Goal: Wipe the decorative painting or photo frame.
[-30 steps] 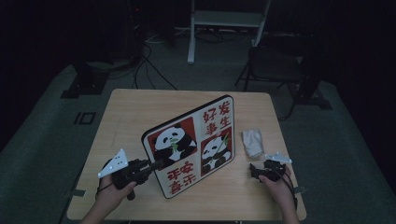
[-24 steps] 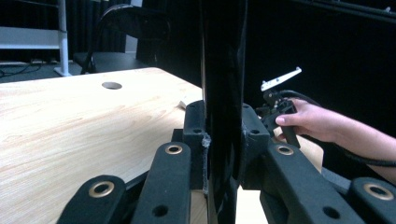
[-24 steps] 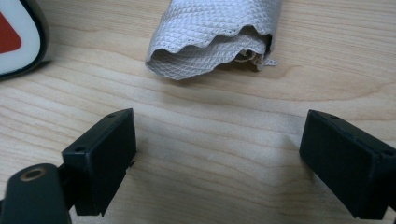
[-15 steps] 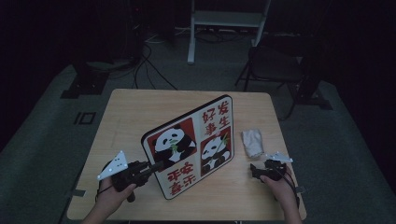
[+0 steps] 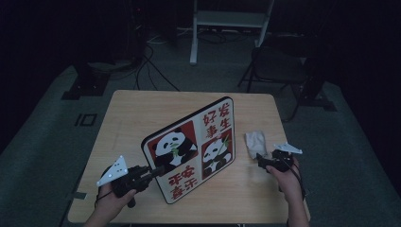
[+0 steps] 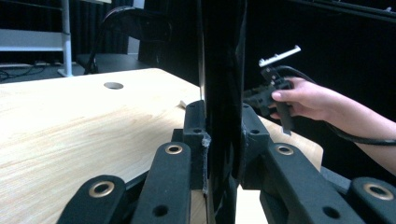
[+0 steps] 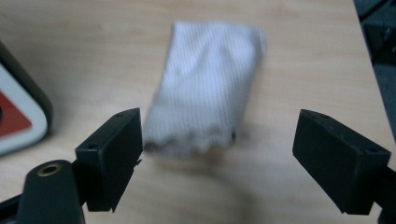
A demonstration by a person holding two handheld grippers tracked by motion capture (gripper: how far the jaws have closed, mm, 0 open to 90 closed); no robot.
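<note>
A black-edged sign board with panda pictures and red characters stands tilted on the wooden table. My left gripper is shut on its lower left edge. In the left gripper view the board's edge rises from between the pressed jaws of the left gripper. A folded white cloth lies flat to the right of the board. My right gripper hovers just short of it, open. Its jaws have just closed a little. In the right gripper view the cloth lies ahead of the right gripper, untouched.
The table has a small round hole in its top. The right table edge lies close beside the cloth. Behind the table stand a dark folding chair and a white frame. Cables trail over the grey floor.
My right gripper has lifted slightly and crept toward the cloth. The left gripper and the board have kept still.
</note>
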